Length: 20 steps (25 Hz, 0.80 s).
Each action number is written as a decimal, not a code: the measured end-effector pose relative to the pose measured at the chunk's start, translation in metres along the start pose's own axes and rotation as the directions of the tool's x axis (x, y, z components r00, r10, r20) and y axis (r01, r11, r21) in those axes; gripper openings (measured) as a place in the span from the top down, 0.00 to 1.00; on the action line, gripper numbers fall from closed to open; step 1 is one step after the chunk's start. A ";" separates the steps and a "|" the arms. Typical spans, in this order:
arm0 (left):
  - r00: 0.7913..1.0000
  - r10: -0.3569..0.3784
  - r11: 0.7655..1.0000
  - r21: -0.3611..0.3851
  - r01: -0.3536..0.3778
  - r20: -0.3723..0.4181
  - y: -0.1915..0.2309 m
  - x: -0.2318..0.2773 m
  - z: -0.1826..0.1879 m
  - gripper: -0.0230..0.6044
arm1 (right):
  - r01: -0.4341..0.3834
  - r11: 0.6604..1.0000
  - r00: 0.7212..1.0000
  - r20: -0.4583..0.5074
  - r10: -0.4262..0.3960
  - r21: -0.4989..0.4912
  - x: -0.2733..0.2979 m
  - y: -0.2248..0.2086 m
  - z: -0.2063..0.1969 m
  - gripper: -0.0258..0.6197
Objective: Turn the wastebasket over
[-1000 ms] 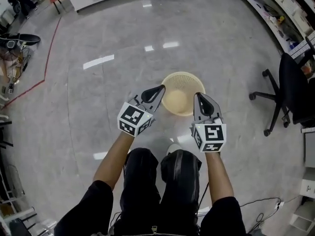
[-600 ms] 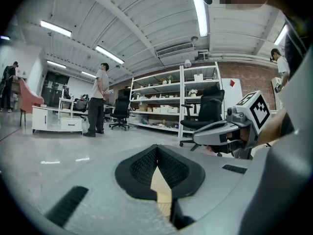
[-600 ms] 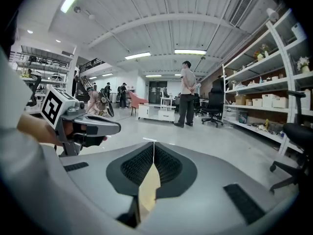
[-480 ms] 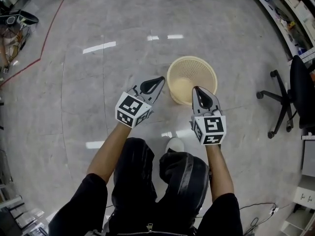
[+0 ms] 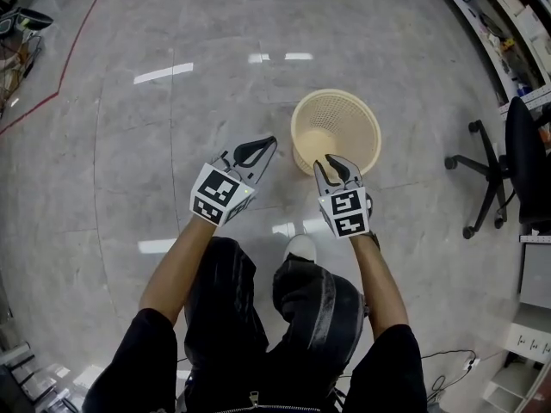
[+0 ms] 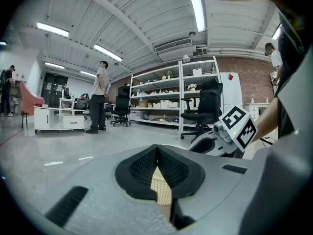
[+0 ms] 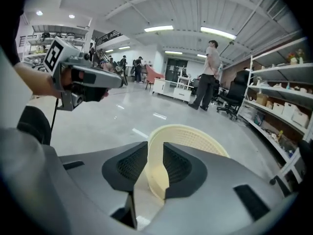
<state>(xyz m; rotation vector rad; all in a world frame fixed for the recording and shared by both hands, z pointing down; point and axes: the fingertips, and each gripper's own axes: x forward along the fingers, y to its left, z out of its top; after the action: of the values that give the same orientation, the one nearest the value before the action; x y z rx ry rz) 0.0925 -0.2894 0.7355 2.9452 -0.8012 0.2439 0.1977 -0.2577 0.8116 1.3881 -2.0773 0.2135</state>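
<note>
1. Underfoot, a glossy grey floor [image 5: 129, 144] mirrors the ceiling lights. A red line [image 5: 82, 41] crosses it at the far left. A black office chair [image 5: 508, 162] and stocked shelves [image 5: 495, 33] stand along the right edge.
2. Seen from the two gripper views, the room is a large open workshop with strip lights on a ribbed ceiling. It holds a white cabinet [image 6: 54, 119], a standing person [image 6: 100, 97] and metal shelving loaded with boxes.
3. Each gripper carries a cube printed with square black-and-white markers: the left cube [image 5: 219, 194] and the right cube [image 5: 344, 212].
4. The left gripper [image 5: 265, 144] is held out nearly level on a bare forearm. It points past the wastebasket's left side and stays apart from it. Its jaws are closed together on nothing, and the basket shows only beyond them.
5. The wastebasket [image 5: 366, 127] is cream and perforated. It stands upright, mouth up, on the floor just ahead of the person's white shoe [image 5: 300, 248].
6. The right gripper [image 5: 334, 165] tilts downward at the wastebasket's near edge. Its jaws are opening, with the basket's rim [image 7: 195, 131] standing between them but not clamped.
</note>
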 end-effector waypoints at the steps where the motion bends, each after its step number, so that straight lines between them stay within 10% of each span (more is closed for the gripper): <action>1: 1.000 0.003 1.000 0.000 -0.003 -0.003 0.000 -0.002 -0.002 0.95 | -0.016 1.000 1.000 -0.024 0.015 -0.018 0.007 0.003 -0.006 0.82; 20: 0.994 0.096 0.995 0.000 -0.096 -0.058 0.017 -0.042 -0.032 0.95 | -0.064 0.917 0.966 -0.256 -0.043 -0.394 0.061 0.022 -0.054 0.86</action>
<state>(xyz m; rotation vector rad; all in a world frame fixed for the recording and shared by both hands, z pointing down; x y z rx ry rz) 0.0437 -0.2797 0.7605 2.8862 -0.9350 0.3318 0.1849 -0.2711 0.8940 1.0390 -1.7853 -0.0277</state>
